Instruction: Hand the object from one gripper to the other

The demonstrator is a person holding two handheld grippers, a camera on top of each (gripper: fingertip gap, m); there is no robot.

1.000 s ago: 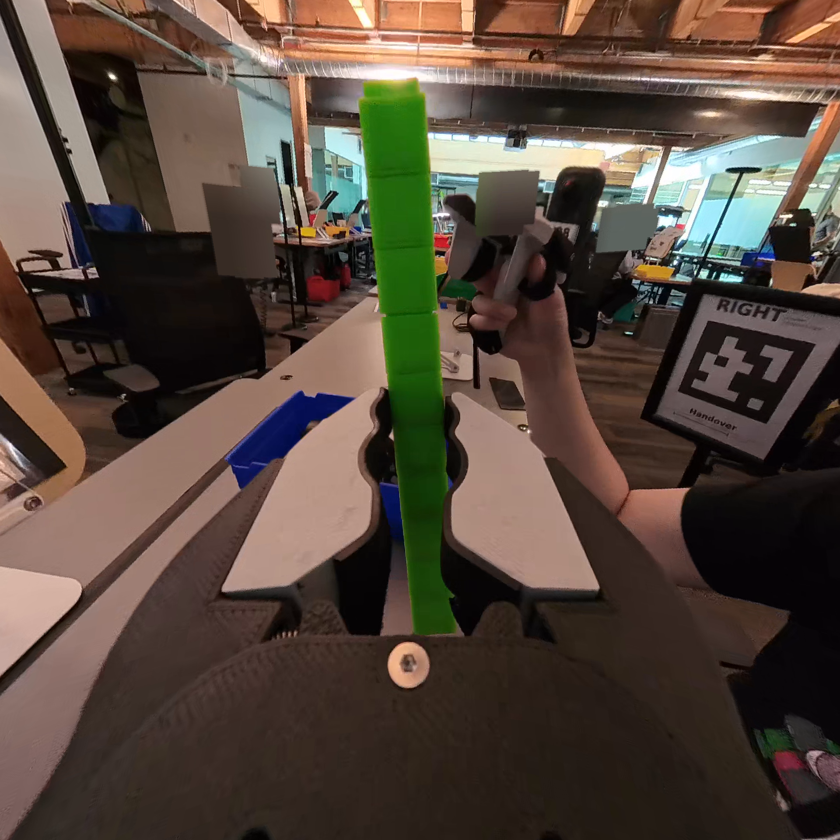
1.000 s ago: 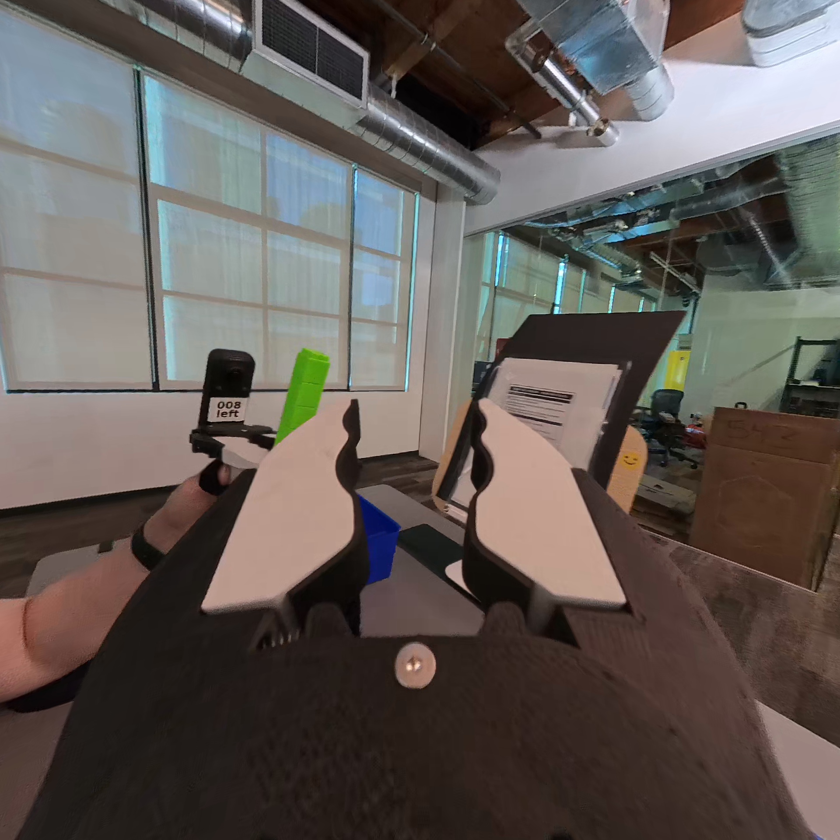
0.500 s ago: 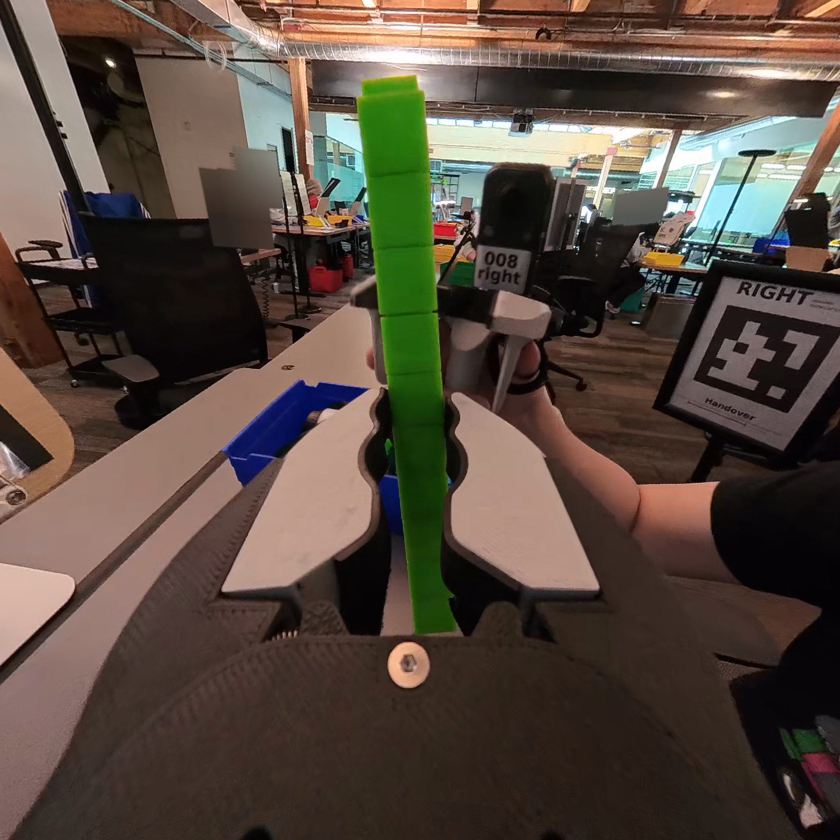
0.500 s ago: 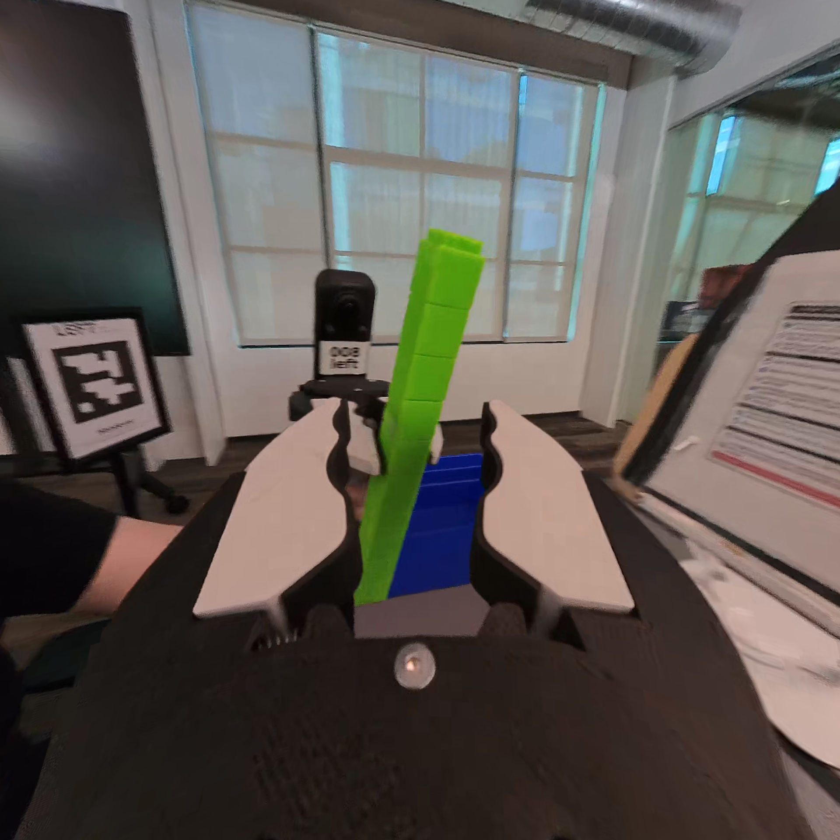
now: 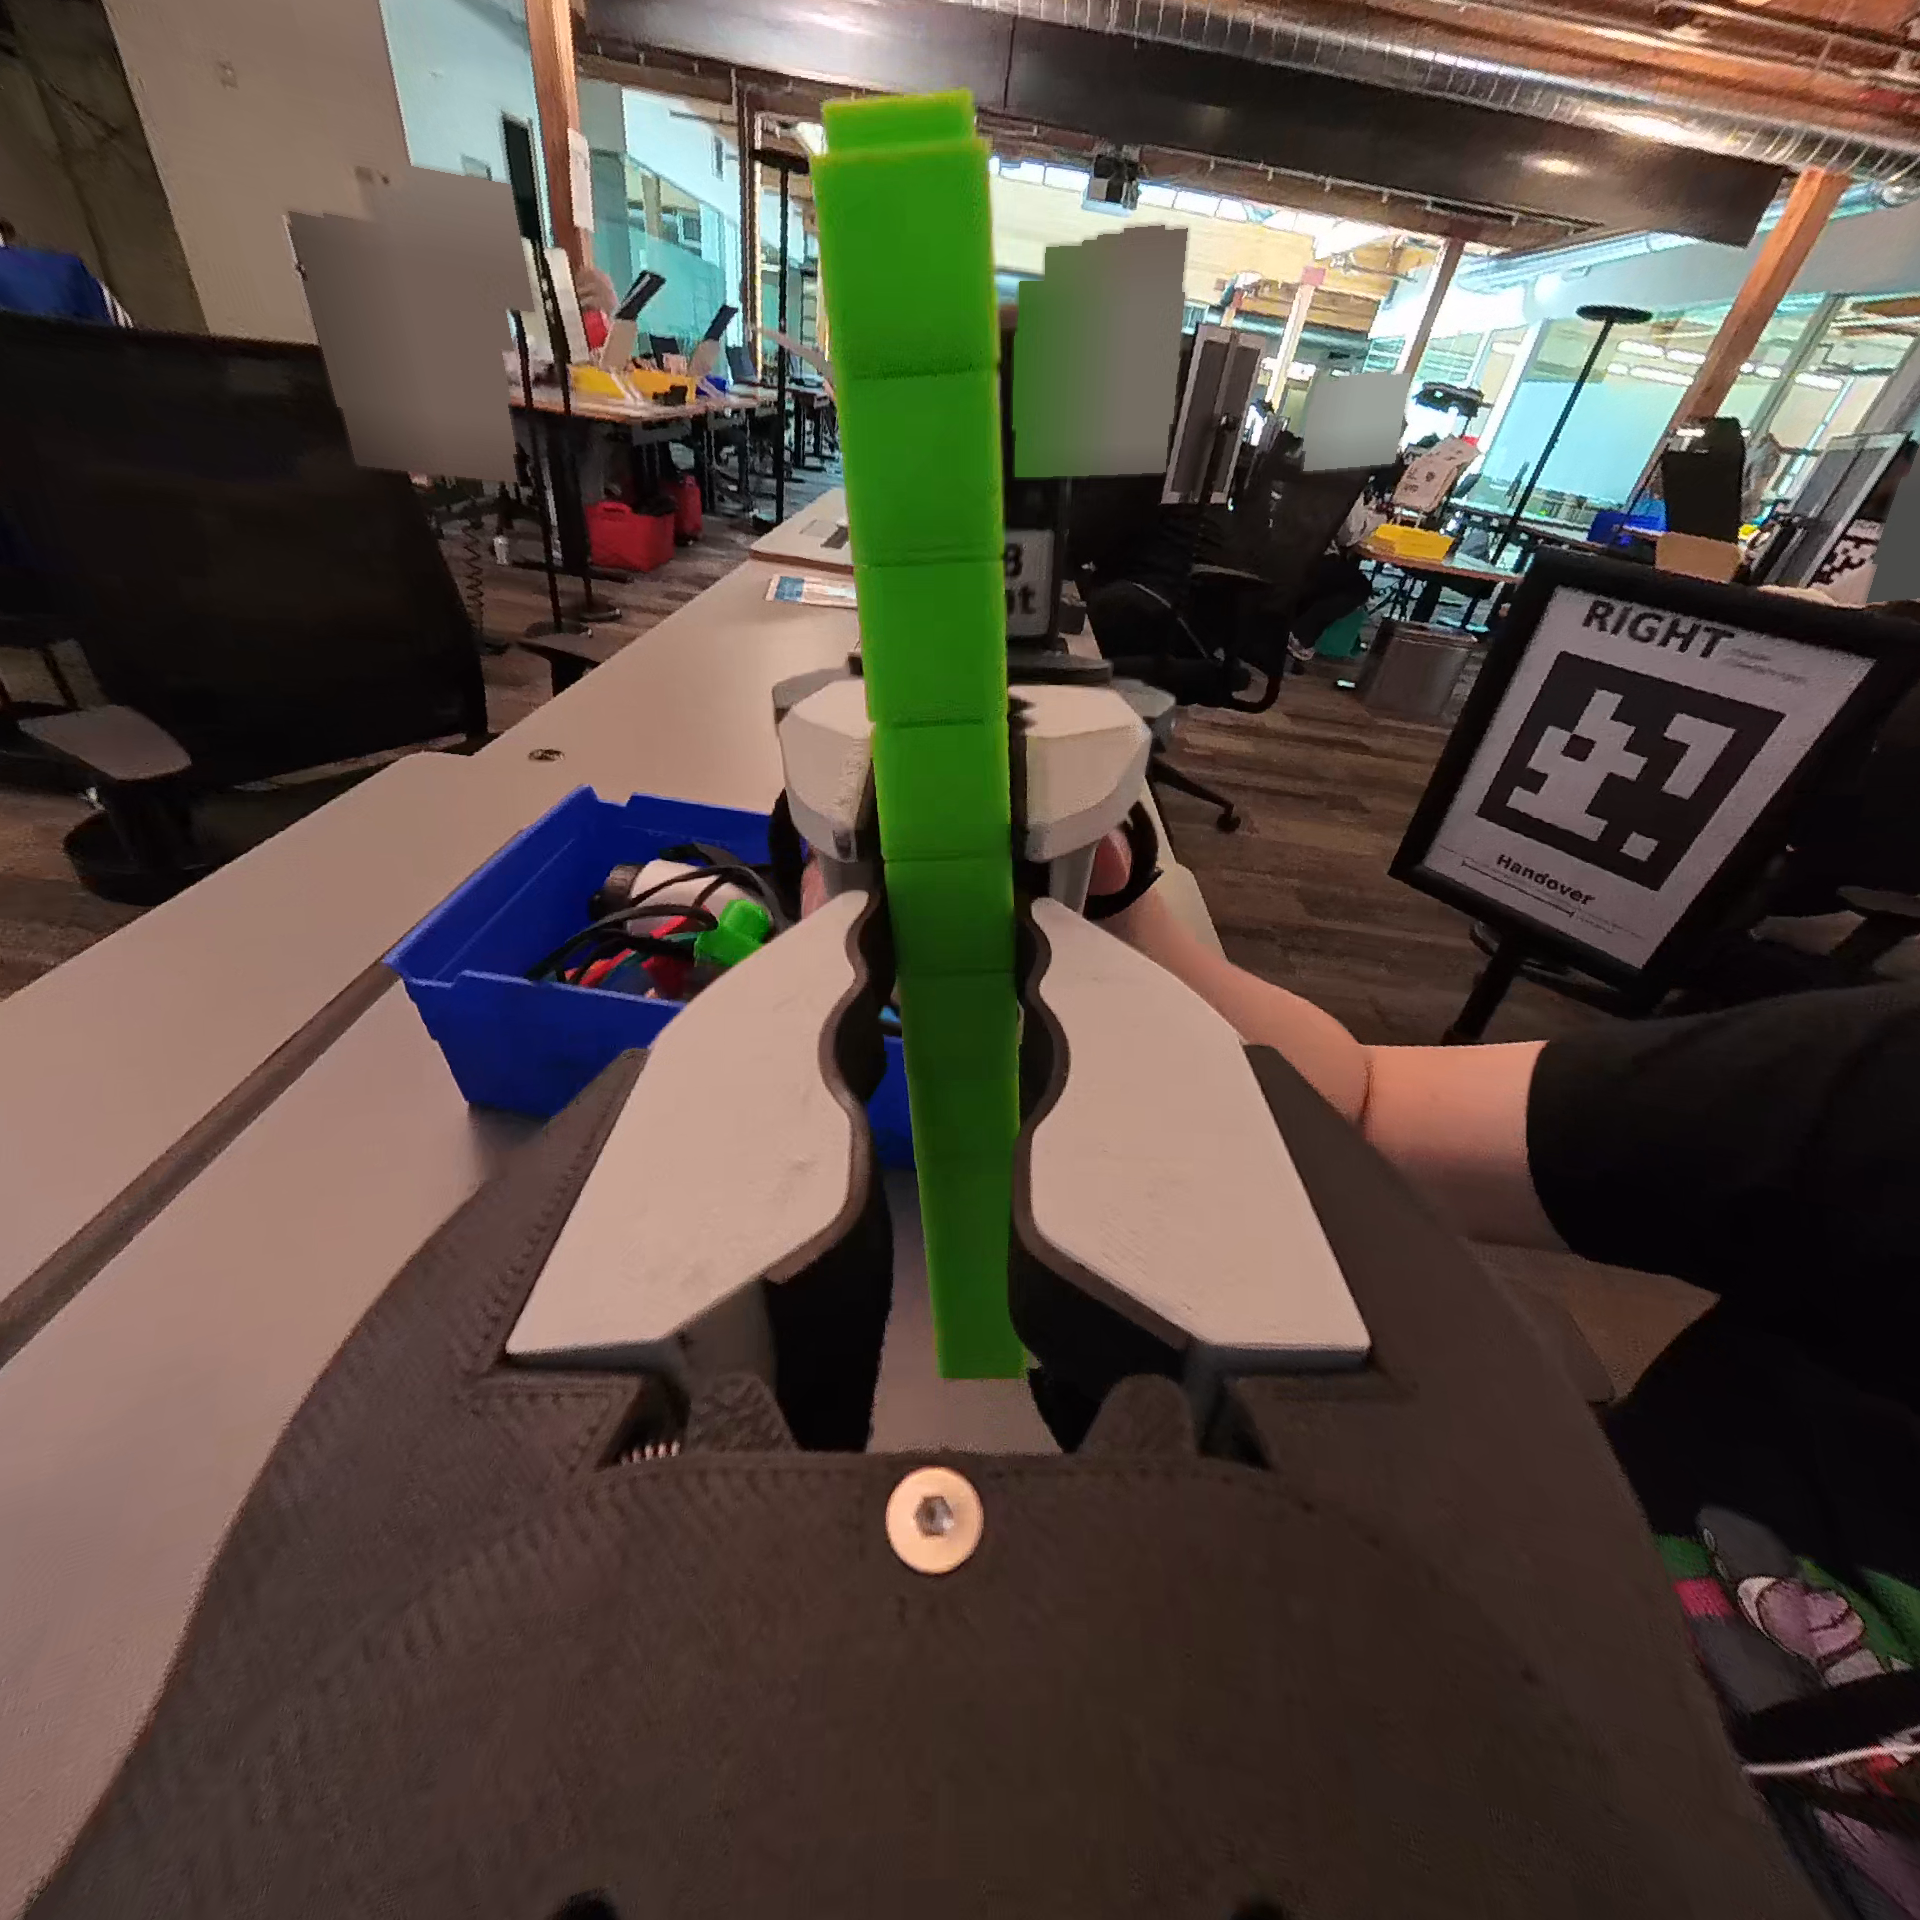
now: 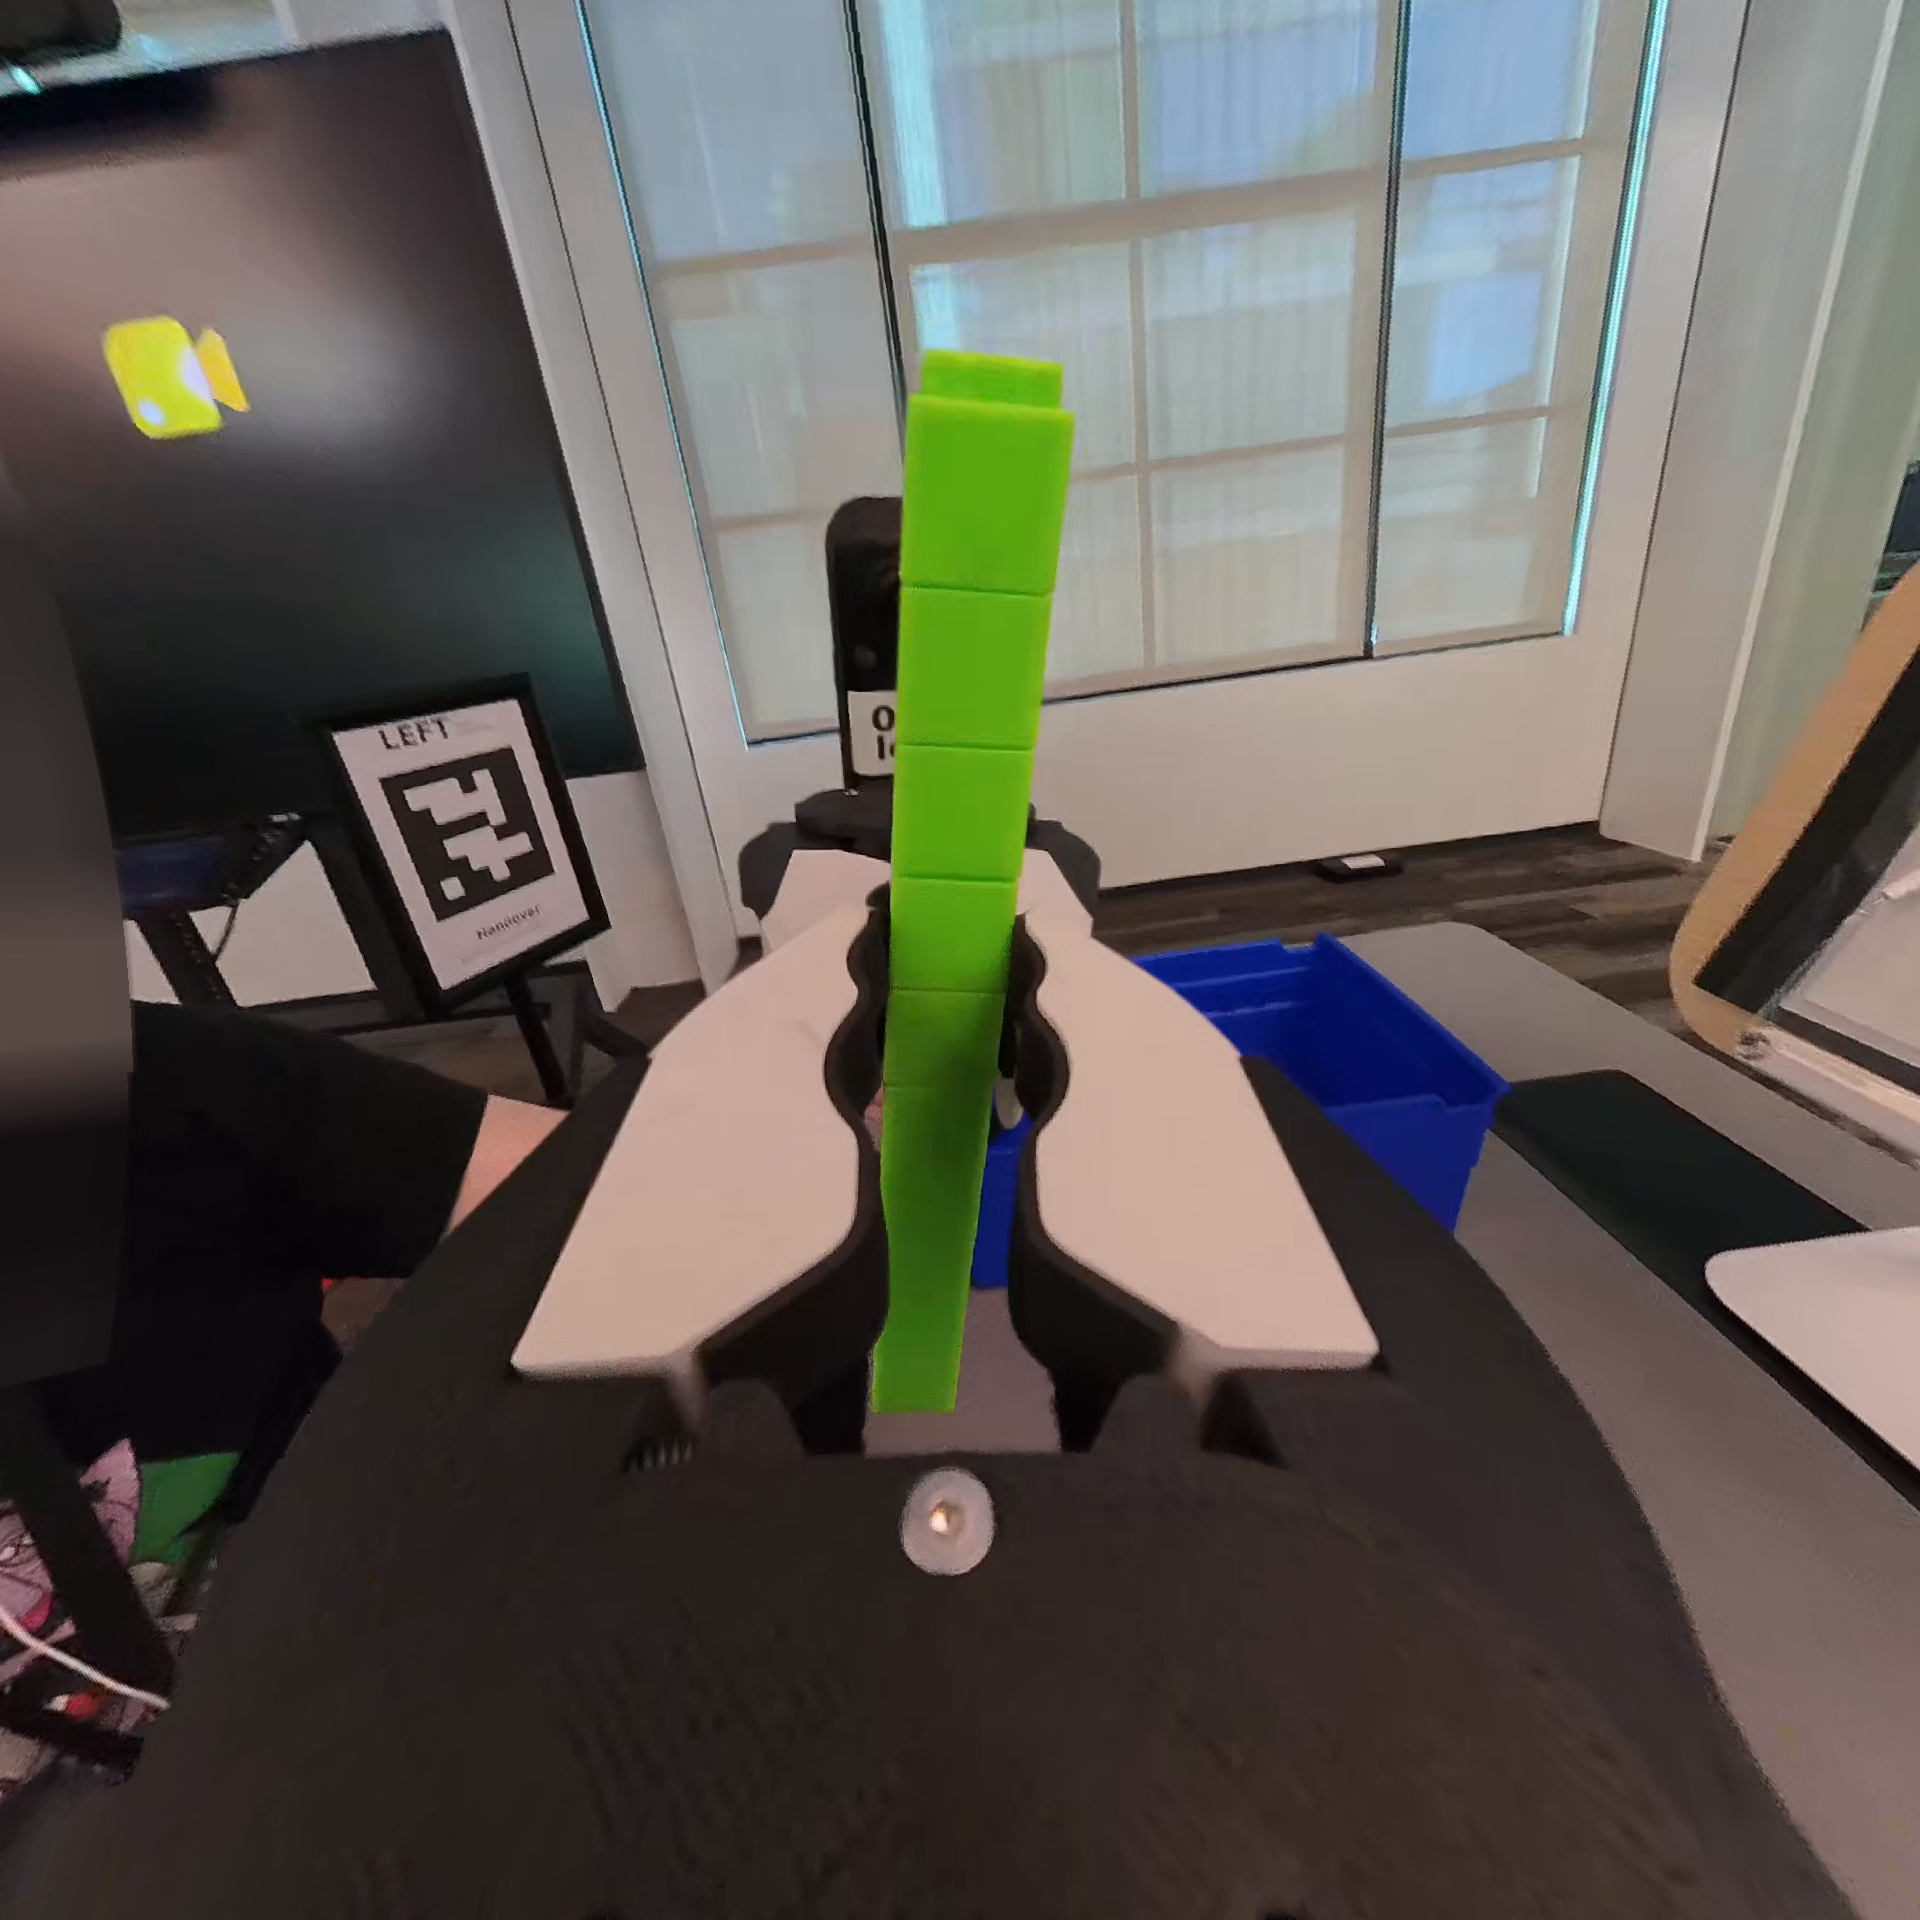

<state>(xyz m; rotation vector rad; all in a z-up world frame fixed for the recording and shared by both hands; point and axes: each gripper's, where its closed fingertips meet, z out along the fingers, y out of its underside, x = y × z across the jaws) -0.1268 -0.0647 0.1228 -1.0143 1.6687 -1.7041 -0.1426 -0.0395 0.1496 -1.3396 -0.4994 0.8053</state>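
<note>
Green, in stacked cube segments, the bar (image 5: pixel 940 665) stands upright between both pairs of jaws at once. The left gripper (image 5: pixel 943 940) is clamped on it at the lower segments, both wavy inner edges pressed to its sides. The right gripper (image 6: pixel 948 940) faces it from the other side, its jaws drawn in to the bar with the left tip touching; on the right a thin dark gap may remain, so I cannot tell whether it is truly gripping. In the left wrist view that gripper's pale fingertips (image 5: pixel 1081 769) flank the bar just above the left jaws, with a hand (image 5: pixel 1226 997) behind them.

Beyond the left jaws and to their left, a blue bin (image 5: pixel 540 977) of cables and small parts sits on the grey table (image 5: pixel 260 935); in the right wrist view it lies just right of the jaws. Each gripper's camera carries a small white label, mostly hidden behind the bar.

Right of the left jaws stands a framed marker sign (image 5: pixel 1652 779), black pattern on white with lettering above and below. A second sign (image 6: pixel 462 831) stands left of the right jaws, under a dark screen (image 6: pixel 291 416) showing a yellow camera icon.
</note>
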